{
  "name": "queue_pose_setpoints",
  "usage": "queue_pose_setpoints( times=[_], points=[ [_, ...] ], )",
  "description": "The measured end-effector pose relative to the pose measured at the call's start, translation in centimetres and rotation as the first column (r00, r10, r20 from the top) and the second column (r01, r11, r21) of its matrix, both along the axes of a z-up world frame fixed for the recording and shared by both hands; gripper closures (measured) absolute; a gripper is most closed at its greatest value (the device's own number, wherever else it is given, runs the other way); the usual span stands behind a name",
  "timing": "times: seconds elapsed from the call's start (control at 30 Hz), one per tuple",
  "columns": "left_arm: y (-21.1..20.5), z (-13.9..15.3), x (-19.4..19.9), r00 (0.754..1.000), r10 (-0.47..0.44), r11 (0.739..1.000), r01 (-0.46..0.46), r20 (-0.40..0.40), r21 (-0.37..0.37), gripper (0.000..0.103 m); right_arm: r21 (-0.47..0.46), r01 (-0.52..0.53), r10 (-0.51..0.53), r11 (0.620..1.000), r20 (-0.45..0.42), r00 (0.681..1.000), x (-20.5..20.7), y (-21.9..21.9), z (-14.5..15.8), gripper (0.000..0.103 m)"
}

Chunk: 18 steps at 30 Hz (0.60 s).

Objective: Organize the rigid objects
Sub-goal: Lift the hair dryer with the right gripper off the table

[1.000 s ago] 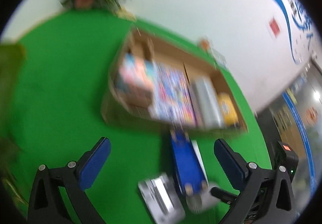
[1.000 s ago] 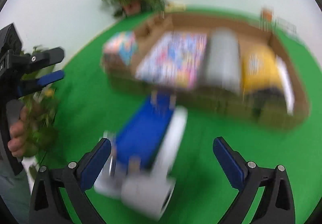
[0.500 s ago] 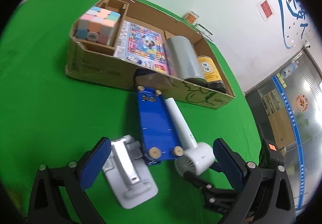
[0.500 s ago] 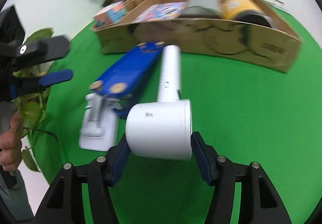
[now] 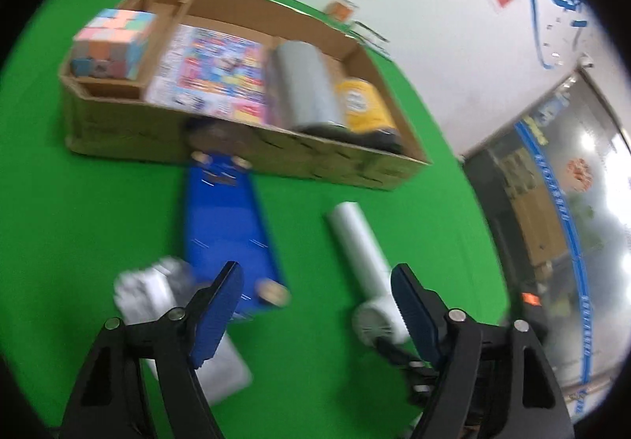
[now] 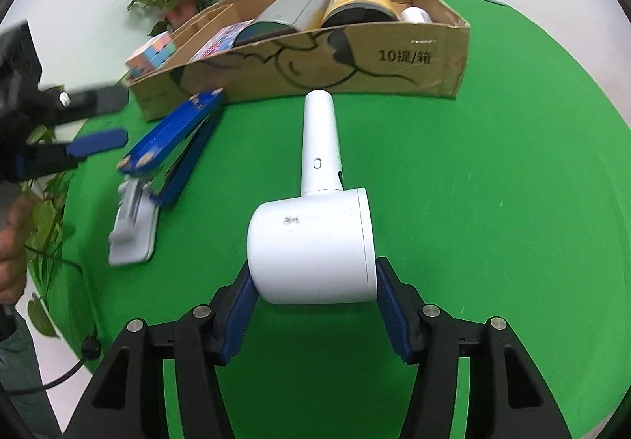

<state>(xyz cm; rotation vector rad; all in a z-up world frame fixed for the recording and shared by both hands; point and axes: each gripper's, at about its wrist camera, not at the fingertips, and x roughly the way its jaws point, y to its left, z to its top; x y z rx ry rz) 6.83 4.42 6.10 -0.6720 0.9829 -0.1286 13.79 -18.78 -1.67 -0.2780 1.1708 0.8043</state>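
On the green table, before the box, our right gripper clamped the white dryer. Our left gripper had just been closing, half-open, nothing between its pads, beside the blue board.

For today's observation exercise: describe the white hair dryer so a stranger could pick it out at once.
Find the long cardboard box on the green table. In front of it lies the white hair dryer, handle toward the box, barrel clamped in the right gripper. Its neighbours are blue or grey.
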Motion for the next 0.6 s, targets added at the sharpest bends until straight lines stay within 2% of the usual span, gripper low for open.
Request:
queue_pose_setpoints(
  times=[0.07,0.13,0.2,0.23,0.4,0.5,0.6],
  points=[
    [-1.9,-0.1,0.1,0.999,-0.039,0.998,0.038,-0.013,-0.042,0.025,-0.003,-0.011,0.011,1.0,-0.004,1.0,-0.9,-0.8,0.1,0.047],
    [-4.3,-0.7,0.5,0.992,-0.108,0.994,0.106,-0.07,-0.021,0.025,-0.015,-0.03,0.03,0.999,-0.002,1.0,-2.3,-2.0,0.4,0.047],
    [-5.7,-1.2,0.9,0.986,-0.14,0.99,0.137,-0.088,-0.031,0.025,-0.024,-0.045,0.045,0.999,-0.005,0.999,-3.3,-2.2,0.5,0.047],
    [-6.4,-1.9,1.2,0.984,-0.149,0.987,0.143,-0.097,-0.07,0.025,-0.026,-0.049,0.049,0.998,-0.005,0.999,-3.7,-2.4,0.6,0.047],
    [-8.5,-4.7,2.6,0.972,-0.163,0.981,0.14,-0.172,-0.138,0.025,-0.023,-0.066,0.066,0.998,0.003,0.998,-5.0,-3.3,0.8,0.047],
    [-9.7,-5.3,3.0,0.966,-0.181,0.979,0.158,-0.185,-0.13,0.027,-0.018,-0.08,0.08,0.997,0.005,0.997,-5.6,-3.1,0.8,0.047],
    [-10.1,-5.6,3.4,0.969,-0.149,0.984,0.126,-0.197,-0.126,0.028,-0.012,-0.104,0.104,0.995,0.016,0.994,-6.5,-3.1,0.8,0.047]
  ],
)
